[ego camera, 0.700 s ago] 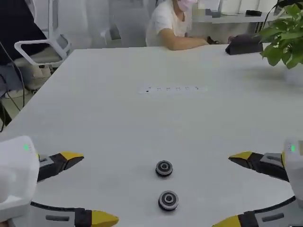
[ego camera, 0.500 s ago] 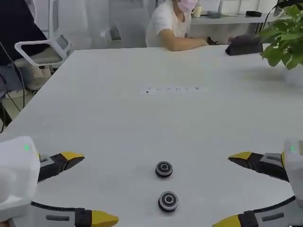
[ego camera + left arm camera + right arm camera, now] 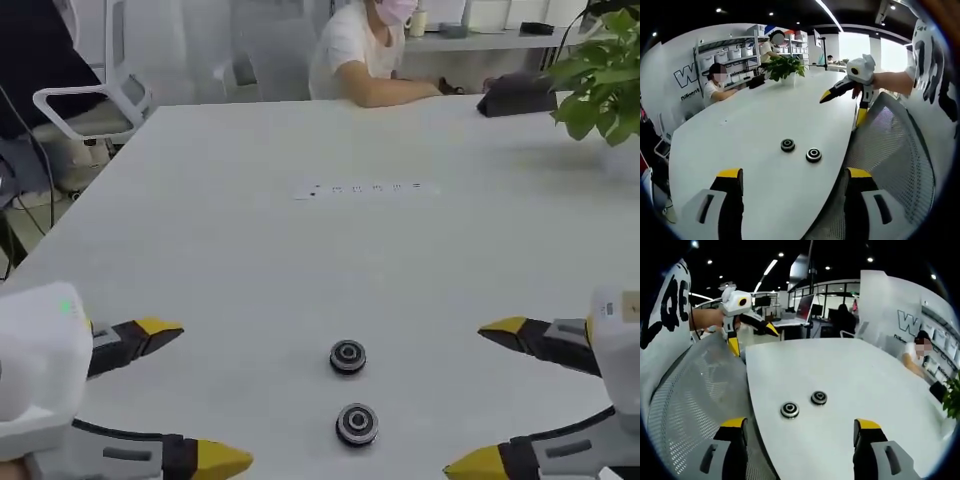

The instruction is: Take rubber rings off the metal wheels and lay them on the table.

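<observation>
Jaws wide, left gripper (image 3: 215, 395) and right gripper (image 3: 463, 396) flank the nearer wheel (image 3: 356, 423); its stretchy rubber ring (image 3: 341, 424) probably wants an outer-edge pinch.

left claw (image 3: 205, 395): jaws spread wide, pointing inward | right claw (image 3: 468, 397): jaws spread wide, pointing inward

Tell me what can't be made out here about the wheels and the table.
Far wheel and near wheel, head view: too small to tell rubber ring from metal.
Marks mid-table, head view: too small to read.
Right gripper, head view: body cut by the right edge.
</observation>
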`<state>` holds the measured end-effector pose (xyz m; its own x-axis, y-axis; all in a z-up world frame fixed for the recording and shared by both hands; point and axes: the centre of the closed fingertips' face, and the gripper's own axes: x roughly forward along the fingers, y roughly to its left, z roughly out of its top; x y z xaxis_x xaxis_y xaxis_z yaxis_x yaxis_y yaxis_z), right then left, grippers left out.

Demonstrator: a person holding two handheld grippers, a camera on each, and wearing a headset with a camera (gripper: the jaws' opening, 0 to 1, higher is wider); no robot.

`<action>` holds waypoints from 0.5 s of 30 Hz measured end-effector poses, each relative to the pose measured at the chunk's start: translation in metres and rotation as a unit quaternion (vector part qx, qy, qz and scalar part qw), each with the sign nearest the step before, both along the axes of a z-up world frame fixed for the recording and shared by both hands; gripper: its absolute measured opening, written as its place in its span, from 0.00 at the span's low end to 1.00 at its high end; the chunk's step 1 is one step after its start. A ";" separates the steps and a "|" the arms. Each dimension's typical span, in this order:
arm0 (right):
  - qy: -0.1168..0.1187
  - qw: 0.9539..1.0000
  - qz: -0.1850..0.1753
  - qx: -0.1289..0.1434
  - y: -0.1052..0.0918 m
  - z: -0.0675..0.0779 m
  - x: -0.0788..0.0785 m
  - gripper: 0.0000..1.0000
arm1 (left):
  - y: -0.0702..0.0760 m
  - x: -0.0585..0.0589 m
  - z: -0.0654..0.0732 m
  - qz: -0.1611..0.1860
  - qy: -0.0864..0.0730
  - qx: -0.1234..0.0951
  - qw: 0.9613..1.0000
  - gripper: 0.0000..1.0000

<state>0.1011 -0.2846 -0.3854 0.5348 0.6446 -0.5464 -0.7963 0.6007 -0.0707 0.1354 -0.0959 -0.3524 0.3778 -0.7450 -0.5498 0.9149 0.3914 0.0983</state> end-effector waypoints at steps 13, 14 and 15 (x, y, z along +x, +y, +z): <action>-0.003 1.000 0.005 0.009 0.004 0.001 0.008 0.85 | -0.010 0.006 -0.001 -0.011 -0.001 0.001 1.000 0.81; -0.004 1.000 0.006 0.009 0.004 0.000 0.008 0.85 | -0.010 0.006 -0.001 -0.012 0.000 0.001 1.000 0.80; -0.004 1.000 0.006 0.009 0.004 -0.001 0.009 0.85 | -0.011 0.006 -0.001 -0.014 0.001 0.001 1.000 0.80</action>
